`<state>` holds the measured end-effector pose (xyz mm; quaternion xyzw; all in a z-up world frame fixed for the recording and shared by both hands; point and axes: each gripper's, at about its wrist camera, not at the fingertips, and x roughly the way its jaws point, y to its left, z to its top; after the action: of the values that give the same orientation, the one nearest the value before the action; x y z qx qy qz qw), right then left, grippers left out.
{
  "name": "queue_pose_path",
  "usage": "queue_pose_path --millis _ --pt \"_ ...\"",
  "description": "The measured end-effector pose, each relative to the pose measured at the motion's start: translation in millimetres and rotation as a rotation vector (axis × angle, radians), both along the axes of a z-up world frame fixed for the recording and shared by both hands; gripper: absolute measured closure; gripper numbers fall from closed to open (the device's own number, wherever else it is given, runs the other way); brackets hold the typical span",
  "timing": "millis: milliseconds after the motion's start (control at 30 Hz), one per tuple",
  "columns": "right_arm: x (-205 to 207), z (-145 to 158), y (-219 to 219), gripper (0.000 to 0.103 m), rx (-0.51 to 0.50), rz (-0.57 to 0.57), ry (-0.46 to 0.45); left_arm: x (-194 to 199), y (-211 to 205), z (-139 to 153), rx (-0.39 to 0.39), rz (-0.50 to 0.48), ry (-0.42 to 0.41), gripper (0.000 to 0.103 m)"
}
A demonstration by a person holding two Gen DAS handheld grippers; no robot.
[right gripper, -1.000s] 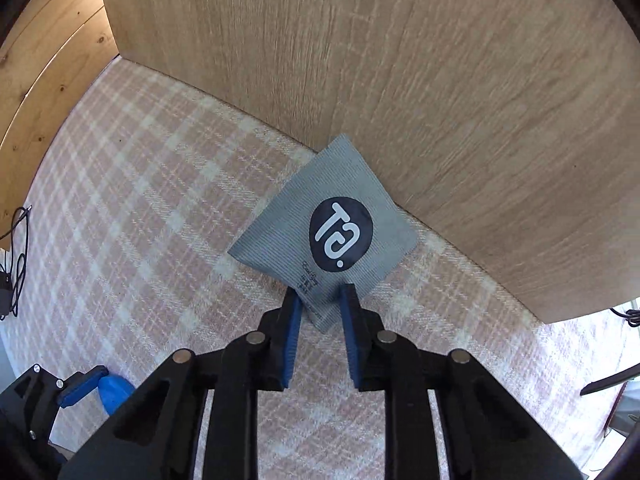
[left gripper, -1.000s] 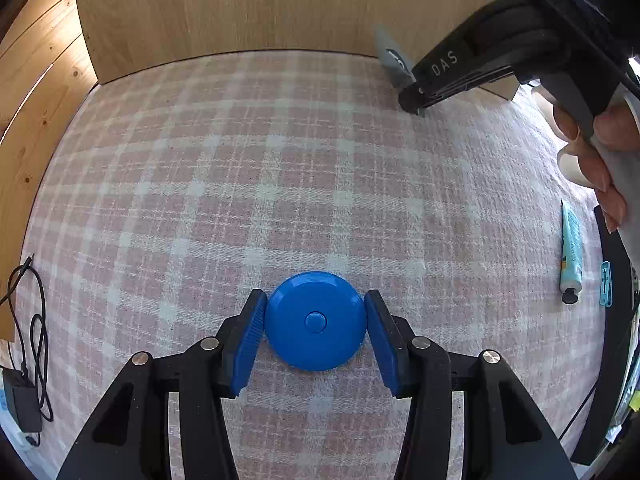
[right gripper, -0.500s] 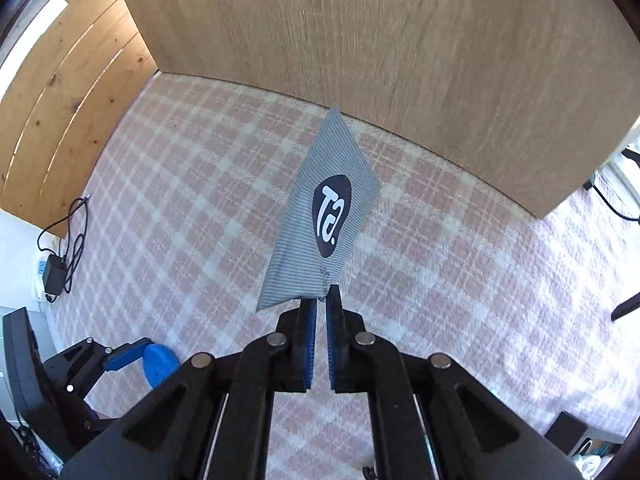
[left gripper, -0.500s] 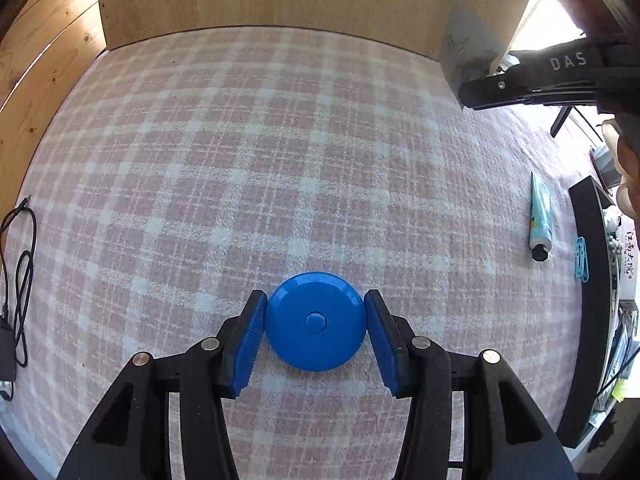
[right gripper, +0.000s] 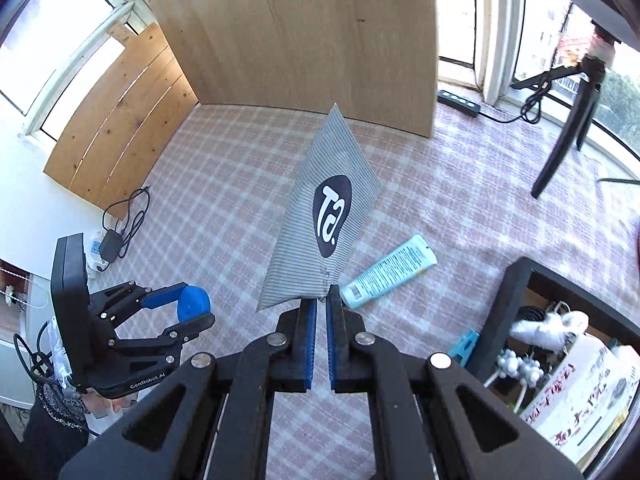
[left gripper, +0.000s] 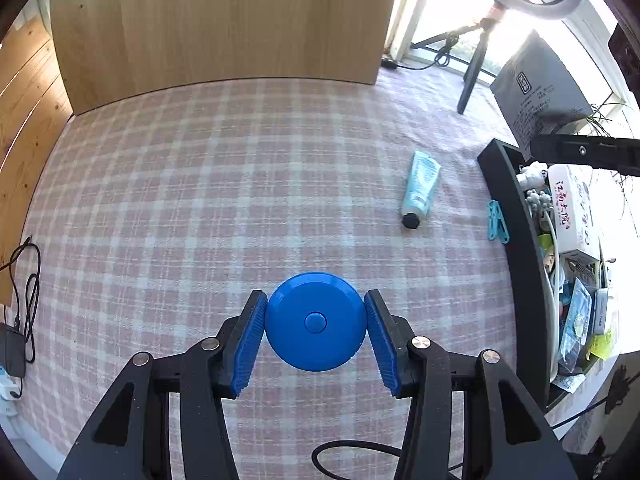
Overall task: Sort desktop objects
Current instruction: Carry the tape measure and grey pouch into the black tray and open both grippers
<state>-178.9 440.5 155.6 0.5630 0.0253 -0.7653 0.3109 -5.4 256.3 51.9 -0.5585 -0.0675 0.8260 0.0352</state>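
Note:
My left gripper (left gripper: 316, 322) is shut on a round blue disc (left gripper: 316, 320) with a centre button, held above the pink checked tablecloth (left gripper: 200, 200). The same left gripper (right gripper: 188, 312) and blue disc (right gripper: 194, 304) show at the lower left of the right wrist view. My right gripper (right gripper: 320, 312) is shut on the bottom edge of a grey striped pouch (right gripper: 326, 216) with a dark oval logo, which hangs lifted above the cloth. In the left wrist view that grey pouch (left gripper: 536, 88) appears at the upper right, above the black bar of the right gripper.
A light blue tube (left gripper: 420, 186) (right gripper: 388, 272) lies on the cloth beside a blue clip (left gripper: 498, 222) (right gripper: 464, 344). A black bin (left gripper: 528, 260) (right gripper: 504, 300) full of small items stands at the right. A wooden panel (left gripper: 220, 20) closes the back. A tripod (right gripper: 568, 120) and power strip (right gripper: 458, 102) stand near the window.
Both grippers have risen and swung to the right. The grey pouch has been lifted off the cloth by the wooden panel and now hangs from the shut right gripper. The bin has come into view.

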Motion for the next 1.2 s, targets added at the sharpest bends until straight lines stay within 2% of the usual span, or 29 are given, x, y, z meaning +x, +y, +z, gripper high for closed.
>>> queue_pose_path --millis 67,233,433,600,800,1067,1133,1167,1200 --pt "13.3 5.9 33.8 0.098 0.003 -0.040 0.008 -13.2 28.9 7.4 0.007 -0.046 0.015 0.056" --pt "45.9 15.3 127.8 0.098 0.035 -0.173 0.020 -14.2 98.8 28.9 0.035 -0.182 0.040 0.056" --pt "85.9 6.0 222.9 0.098 0.093 -0.330 0.000 -12.7 187.7 41.6 0.079 -0.340 0.048 0.056" --pt "115.5 -3.8 283.0 0.098 0.135 -0.420 -0.026 -8.0 258.6 47.6 0.097 -0.463 0.049 0.056" --pt "138.6 -9.0 325.1 0.098 0.162 -0.466 -0.040 -17.1 325.7 62.5 0.110 -0.542 0.056 0.056" --pt "164.4 -21.8 341.5 0.098 0.182 -0.446 -0.072 -38.7 394.5 80.4 0.088 -0.595 0.087 0.055" --pt "168.1 -23.7 342.2 0.097 0.184 -0.435 -0.074 -44.1 405.4 79.5 0.077 -0.591 0.067 0.052" --pt "168.7 -24.4 342.2 0.096 0.186 -0.426 -0.077 -46.3 407.7 79.6 0.081 -0.585 0.058 0.043" --pt "169.8 -24.2 342.8 0.092 0.189 -0.423 -0.081 -47.5 407.7 81.1 0.090 -0.574 0.063 0.040"
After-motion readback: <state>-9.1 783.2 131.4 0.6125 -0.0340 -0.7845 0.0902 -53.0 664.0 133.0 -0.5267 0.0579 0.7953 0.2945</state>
